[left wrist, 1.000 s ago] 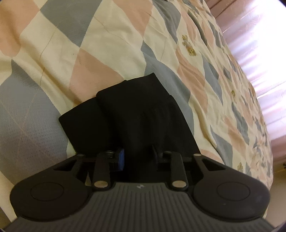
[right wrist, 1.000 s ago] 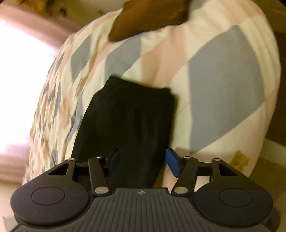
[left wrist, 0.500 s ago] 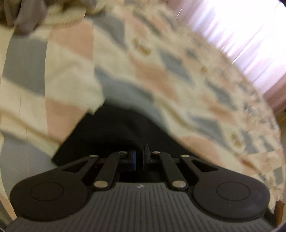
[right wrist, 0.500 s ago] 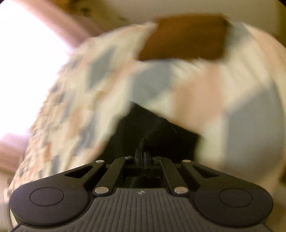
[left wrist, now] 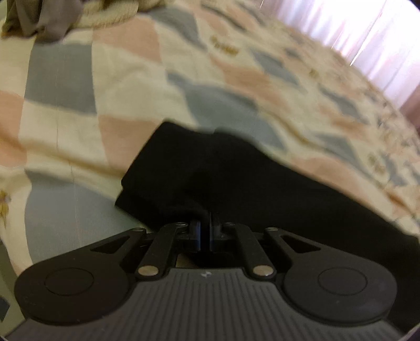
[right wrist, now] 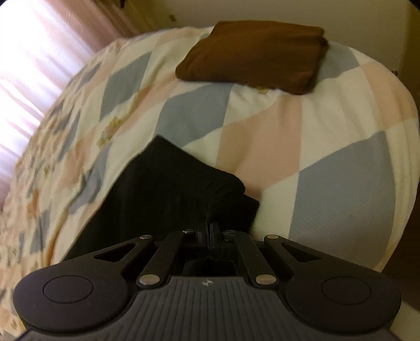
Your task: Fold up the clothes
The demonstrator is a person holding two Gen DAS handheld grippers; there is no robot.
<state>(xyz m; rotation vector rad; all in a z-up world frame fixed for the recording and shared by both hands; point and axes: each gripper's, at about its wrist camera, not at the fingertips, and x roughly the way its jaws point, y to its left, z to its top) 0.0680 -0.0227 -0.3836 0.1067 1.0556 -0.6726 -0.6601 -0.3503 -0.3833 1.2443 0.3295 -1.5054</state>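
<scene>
A black garment [left wrist: 236, 178] lies partly folded on the diamond-patterned bedspread [left wrist: 126, 86]. My left gripper [left wrist: 205, 230] is shut, pinching the near edge of the black cloth, which bunches up at the pads. In the right wrist view the same black garment [right wrist: 168, 188] stretches away to the left, and my right gripper [right wrist: 209, 232] is shut on a raised fold of it near its right corner. The cloth caught between each pair of pads is hidden.
A folded brown garment [right wrist: 252, 55] sits at the far end of the bed. A heap of grey and beige clothes [left wrist: 52, 15] lies at the top left in the left wrist view. Bright pink curtains [left wrist: 367, 31] run along the bed's far side. The bedspread's edge [right wrist: 393, 209] drops off at right.
Both grippers were open over the black garment a second ago; both have since shut on its near edge. Both views have tilted up, and the cloth now rises at the pads.
</scene>
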